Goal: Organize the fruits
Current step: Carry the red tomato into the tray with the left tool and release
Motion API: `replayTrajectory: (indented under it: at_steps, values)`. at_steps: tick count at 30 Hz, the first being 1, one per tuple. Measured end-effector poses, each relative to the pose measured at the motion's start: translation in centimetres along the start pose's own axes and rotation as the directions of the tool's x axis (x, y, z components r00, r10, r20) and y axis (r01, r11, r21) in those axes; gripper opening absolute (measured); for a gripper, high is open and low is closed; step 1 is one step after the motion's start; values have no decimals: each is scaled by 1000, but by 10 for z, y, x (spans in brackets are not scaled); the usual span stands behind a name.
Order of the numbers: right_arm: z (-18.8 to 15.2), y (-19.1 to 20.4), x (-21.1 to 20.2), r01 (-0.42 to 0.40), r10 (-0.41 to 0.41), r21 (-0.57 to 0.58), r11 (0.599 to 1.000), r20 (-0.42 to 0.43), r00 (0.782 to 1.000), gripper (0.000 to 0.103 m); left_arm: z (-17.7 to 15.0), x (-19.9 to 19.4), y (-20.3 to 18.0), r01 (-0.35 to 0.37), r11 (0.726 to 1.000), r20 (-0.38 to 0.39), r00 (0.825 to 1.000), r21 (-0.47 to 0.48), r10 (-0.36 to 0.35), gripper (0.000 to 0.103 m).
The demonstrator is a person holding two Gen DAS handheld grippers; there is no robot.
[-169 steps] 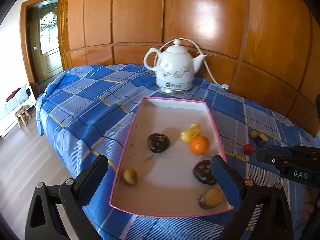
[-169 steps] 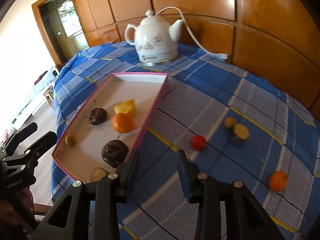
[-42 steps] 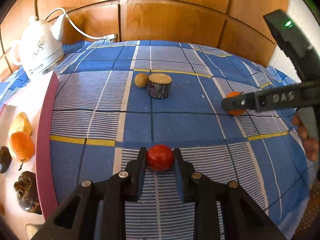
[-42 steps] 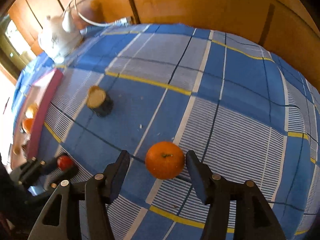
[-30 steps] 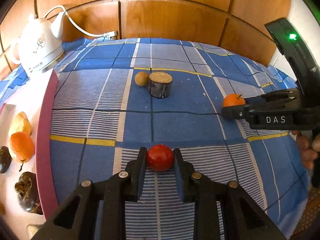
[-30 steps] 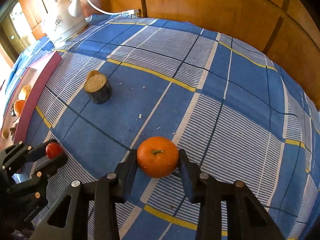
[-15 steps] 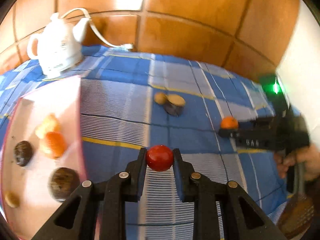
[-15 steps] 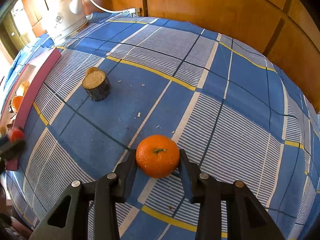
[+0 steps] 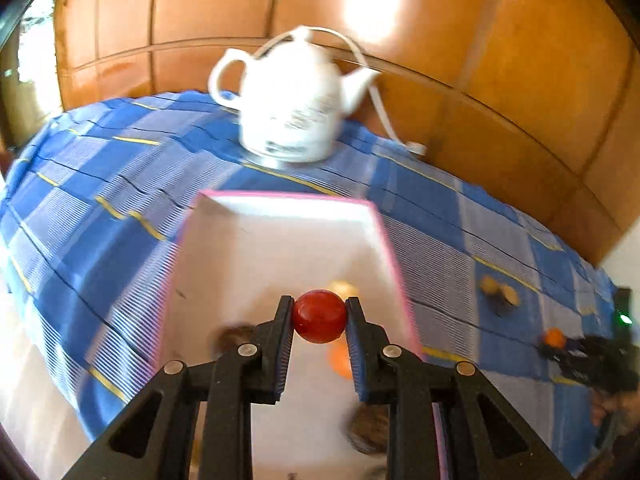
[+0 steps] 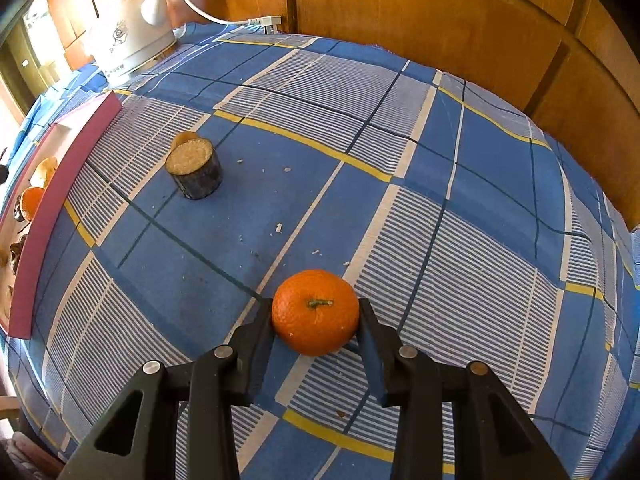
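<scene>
1. Above the pink-rimmed tray [image 9: 386,236], red fruit [image 9: 319,316] is clamped in left gripper [image 9: 319,320]; lower it onto bare white floor, clear of the fruits already there, before letting go.
2. Right gripper [image 10: 316,320] is clamped on orange [image 10: 315,312], which sits on the blue checked cloth [image 10: 440,200], well apart from tray.

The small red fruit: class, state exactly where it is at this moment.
In the left wrist view the small red fruit sits clamped between the left gripper fingers, held above the pink-rimmed tray, with the white kettle beyond.
</scene>
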State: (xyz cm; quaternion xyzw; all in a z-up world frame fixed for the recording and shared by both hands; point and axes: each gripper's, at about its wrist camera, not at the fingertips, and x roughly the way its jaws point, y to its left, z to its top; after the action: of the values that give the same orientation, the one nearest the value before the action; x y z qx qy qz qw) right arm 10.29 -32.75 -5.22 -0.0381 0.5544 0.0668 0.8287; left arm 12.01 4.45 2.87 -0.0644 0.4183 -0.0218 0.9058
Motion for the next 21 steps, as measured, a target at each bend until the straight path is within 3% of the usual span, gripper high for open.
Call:
replayTrajectory:
  at_steps: [9, 19, 20, 21]
  values:
    - [0, 0, 1, 2, -2, -3, 1000, 1, 1000, 40, 13, 33, 33, -122, 992, -32, 992, -4, 122, 26]
    - [0, 0, 1, 3, -3, -4, 1000, 2, 1000, 40, 14, 57, 43, -180, 984, -65, 982, -10, 179, 26]
    - [0, 0, 1, 3, -3, -4, 1000, 2, 1000, 40, 14, 58, 44, -180, 984, -67, 982, -11, 178, 27]
    - [0, 0, 2, 3, -3, -4, 1000, 2, 1000, 40, 13, 59, 44, -180, 984, -69, 981, -11, 179, 34]
